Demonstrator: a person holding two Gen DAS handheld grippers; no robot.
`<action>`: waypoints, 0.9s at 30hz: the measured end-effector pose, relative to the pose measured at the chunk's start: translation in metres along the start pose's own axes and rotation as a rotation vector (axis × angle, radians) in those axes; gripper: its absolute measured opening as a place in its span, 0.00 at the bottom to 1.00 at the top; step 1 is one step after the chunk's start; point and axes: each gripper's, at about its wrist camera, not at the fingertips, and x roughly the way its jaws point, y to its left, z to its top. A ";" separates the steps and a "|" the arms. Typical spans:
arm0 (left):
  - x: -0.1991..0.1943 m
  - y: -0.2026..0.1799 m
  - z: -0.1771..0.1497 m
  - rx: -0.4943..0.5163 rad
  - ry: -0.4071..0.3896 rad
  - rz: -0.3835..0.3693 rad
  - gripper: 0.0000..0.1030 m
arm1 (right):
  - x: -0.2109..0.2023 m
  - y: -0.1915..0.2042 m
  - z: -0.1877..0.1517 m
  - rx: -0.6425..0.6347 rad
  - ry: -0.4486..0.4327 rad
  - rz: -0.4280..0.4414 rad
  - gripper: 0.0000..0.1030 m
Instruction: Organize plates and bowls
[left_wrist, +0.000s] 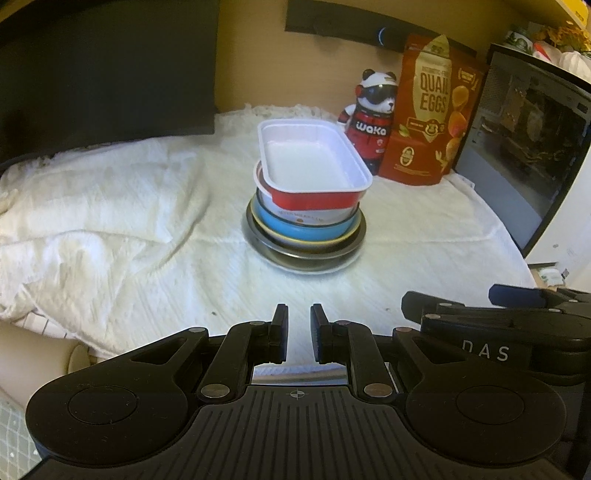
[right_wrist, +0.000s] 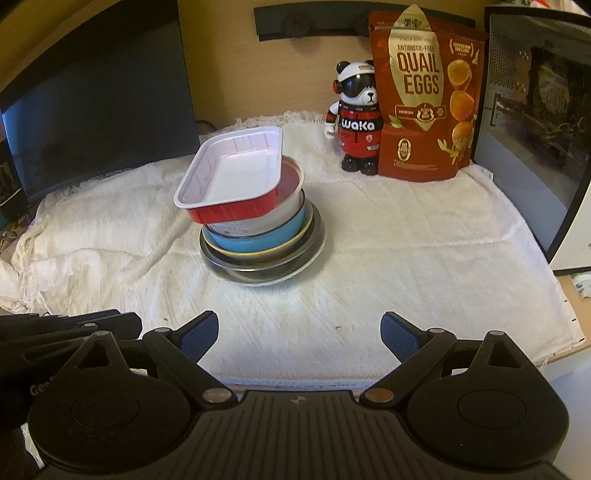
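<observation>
Above the near edge of the white cloth (right_wrist: 406, 240), the left claw (left_wrist: 298, 334) is closed and empty, the right claw (right_wrist: 299, 338) spread wide; beyond, mid-cloth, the red tray (right_wrist: 232, 173) tops stacked bowls (right_wrist: 258, 236).

Beige wall (right_wrist: 221, 55), white cloth (right_wrist: 406, 240) over table
</observation>
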 end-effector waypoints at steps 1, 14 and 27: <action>0.000 0.000 0.000 -0.002 0.001 0.001 0.16 | 0.000 0.000 0.000 0.002 0.003 0.001 0.92; 0.003 0.002 0.001 -0.016 0.004 -0.003 0.16 | 0.002 0.000 0.004 -0.008 -0.005 0.009 0.92; 0.006 -0.001 0.006 -0.014 0.001 -0.012 0.16 | 0.008 -0.001 0.006 -0.009 0.005 0.013 0.92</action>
